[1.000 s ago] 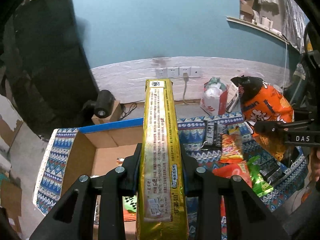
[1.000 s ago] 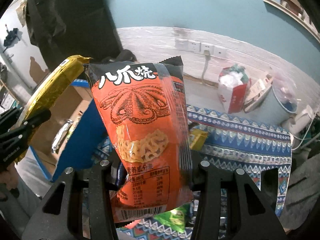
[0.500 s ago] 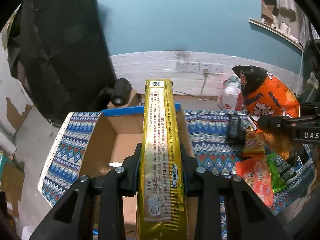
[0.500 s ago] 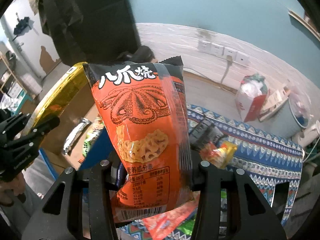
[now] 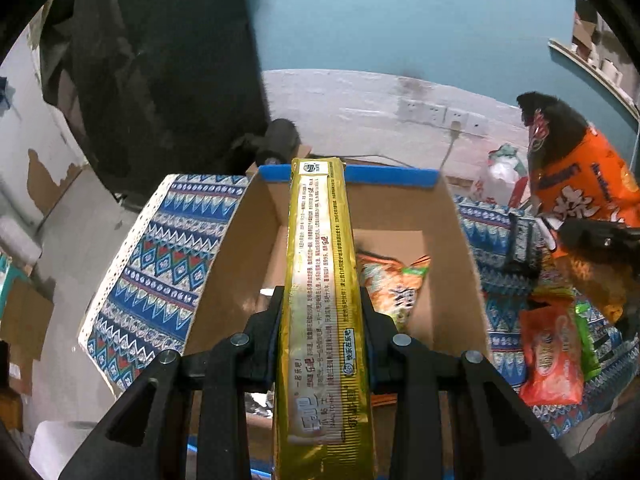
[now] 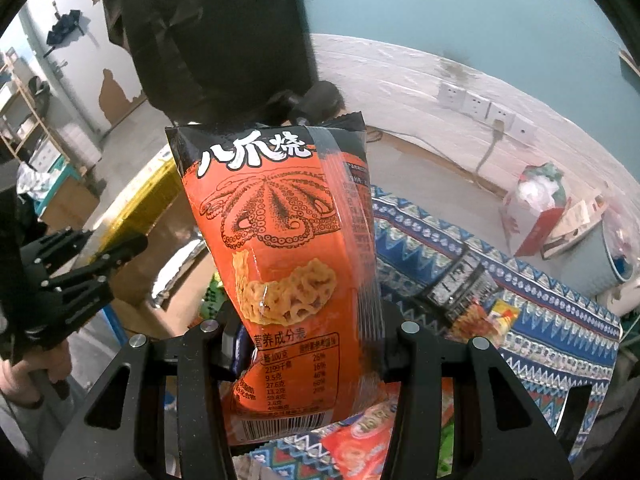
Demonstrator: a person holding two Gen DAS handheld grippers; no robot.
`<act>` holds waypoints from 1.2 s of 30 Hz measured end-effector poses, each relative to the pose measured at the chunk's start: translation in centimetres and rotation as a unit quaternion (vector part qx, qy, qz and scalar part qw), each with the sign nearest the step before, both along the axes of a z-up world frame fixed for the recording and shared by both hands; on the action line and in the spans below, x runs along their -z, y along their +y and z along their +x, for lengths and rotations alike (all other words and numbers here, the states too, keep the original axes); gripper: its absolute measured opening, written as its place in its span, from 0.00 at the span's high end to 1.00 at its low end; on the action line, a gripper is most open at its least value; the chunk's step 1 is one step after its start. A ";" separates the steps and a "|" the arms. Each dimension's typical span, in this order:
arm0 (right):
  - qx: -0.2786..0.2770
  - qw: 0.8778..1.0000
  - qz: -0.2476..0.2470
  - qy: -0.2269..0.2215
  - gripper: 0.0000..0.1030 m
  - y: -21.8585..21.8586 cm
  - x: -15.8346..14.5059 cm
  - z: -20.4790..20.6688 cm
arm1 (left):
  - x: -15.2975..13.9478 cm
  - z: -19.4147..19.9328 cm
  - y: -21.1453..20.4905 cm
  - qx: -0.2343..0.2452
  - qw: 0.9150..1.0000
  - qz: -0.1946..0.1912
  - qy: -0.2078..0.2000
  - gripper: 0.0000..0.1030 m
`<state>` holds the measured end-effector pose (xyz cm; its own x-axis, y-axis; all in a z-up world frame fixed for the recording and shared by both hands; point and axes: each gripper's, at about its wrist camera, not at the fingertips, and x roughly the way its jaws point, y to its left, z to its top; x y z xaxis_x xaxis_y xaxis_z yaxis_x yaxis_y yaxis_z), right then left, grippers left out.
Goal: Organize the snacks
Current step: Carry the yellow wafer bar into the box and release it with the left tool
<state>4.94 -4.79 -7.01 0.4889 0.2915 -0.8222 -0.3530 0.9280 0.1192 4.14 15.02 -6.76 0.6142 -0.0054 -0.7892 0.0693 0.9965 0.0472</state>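
My left gripper [image 5: 320, 320] is shut on a long gold snack packet [image 5: 320, 272], seen edge-on and held above an open cardboard box [image 5: 236, 248] with a blue rim. A snack bag [image 5: 394, 284] lies inside the box. My right gripper [image 6: 308, 336] is shut on an orange octopus-print snack bag [image 6: 280, 232], held upright above the patterned cloth [image 6: 560, 320]. That orange bag [image 5: 580, 184] also shows at the right edge of the left wrist view. The left gripper [image 6: 76, 264] with its gold packet [image 6: 140, 196] appears at the left of the right wrist view.
Loose snack packets, a red one [image 5: 552, 356], a green one [image 5: 586, 340] and a dark one [image 6: 460, 284], lie on the blue patterned cloth [image 5: 160, 264] right of the box. A black camera [image 5: 280, 144] sits beyond the box. A red-and-white bag [image 6: 532, 208] stands on the floor by the wall sockets [image 6: 484, 108].
Both grippers have moved left with their packets. The left one now hangs over the box's open middle, lower than before. The right one has come closer to the box.
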 end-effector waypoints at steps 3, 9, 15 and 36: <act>-0.008 1.000 -0.002 0.002 0.56 1.3 0.1 0.3 | 0.6 0.2 0.7 -0.006 1.000 0.001 0.006 0.69; -0.023 1.000 -0.005 0.008 0.56 3.2 0.7 0.8 | 1.9 0.8 2.1 -0.019 1.000 -0.002 0.024 0.69; -0.034 0.999 -0.008 0.014 0.56 5.0 1.1 1.3 | 2.4 1.1 2.9 -0.032 0.999 -0.003 0.038 0.57; -0.076 0.996 -0.019 0.039 0.56 11.7 3.4 2.9 | -0.1 -1.4 7.5 -0.077 0.997 -0.004 0.010 0.31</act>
<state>7.80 6.95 -10.43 0.3754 0.3256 -0.8678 -0.4800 0.8692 0.1185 2.76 22.54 -6.61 0.5919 0.0814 -0.8019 -0.0839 0.9957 0.0391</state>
